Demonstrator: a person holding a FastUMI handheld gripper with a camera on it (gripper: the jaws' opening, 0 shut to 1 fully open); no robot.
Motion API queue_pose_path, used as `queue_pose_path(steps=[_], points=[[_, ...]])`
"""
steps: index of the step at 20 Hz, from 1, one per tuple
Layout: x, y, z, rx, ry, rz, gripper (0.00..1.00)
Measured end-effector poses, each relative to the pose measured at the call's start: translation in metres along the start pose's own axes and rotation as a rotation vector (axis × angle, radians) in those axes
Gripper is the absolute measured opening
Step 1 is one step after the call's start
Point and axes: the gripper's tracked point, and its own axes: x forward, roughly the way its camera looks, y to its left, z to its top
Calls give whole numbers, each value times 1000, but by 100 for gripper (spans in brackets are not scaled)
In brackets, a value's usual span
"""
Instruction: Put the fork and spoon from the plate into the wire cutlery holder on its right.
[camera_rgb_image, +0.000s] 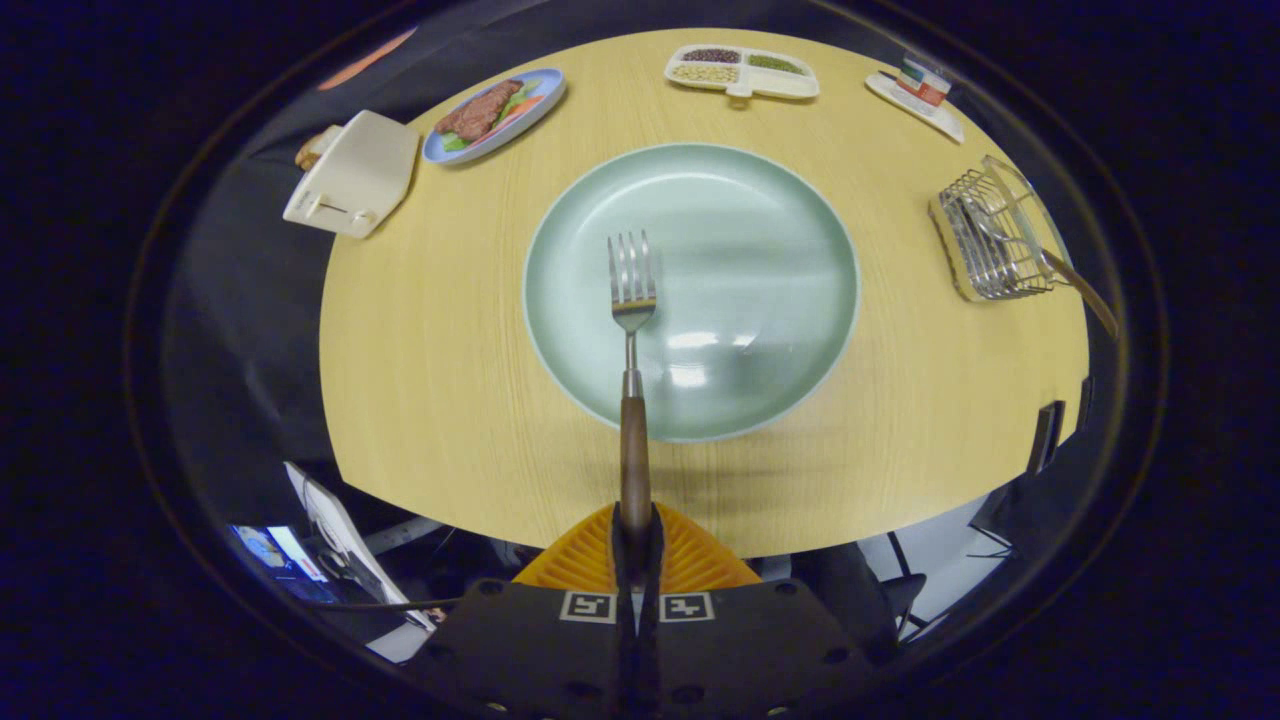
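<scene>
My orange-fingered gripper (636, 535) is clamped on the wooden-handled steel fork (632, 300). Its tines hang over the round pale-green plate (780, 200).

On my round wooden bench (450, 400) a cream toaster (352, 172) sat at the far left edge, with a blue plate of meat and vegetables (494, 114) just beside it. At the far side lay a white divided tray of beans (741, 71), and near it a small white dish with a cup (918, 92).
</scene>
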Motion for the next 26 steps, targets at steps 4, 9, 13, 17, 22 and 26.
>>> queue_pose_path(steps=[4,9,13,17,22,26], points=[[-37,-8,0,-3,-1,40,1],[-97,-35,14,-19,-52,60,1],[-147,-71,33,-23,-111,41,1],[-183,-109,52,2,-153,29,1],[-195,-154,58,46,-160,-2,1],[-187,-175,51,85,-109,-9,1]])
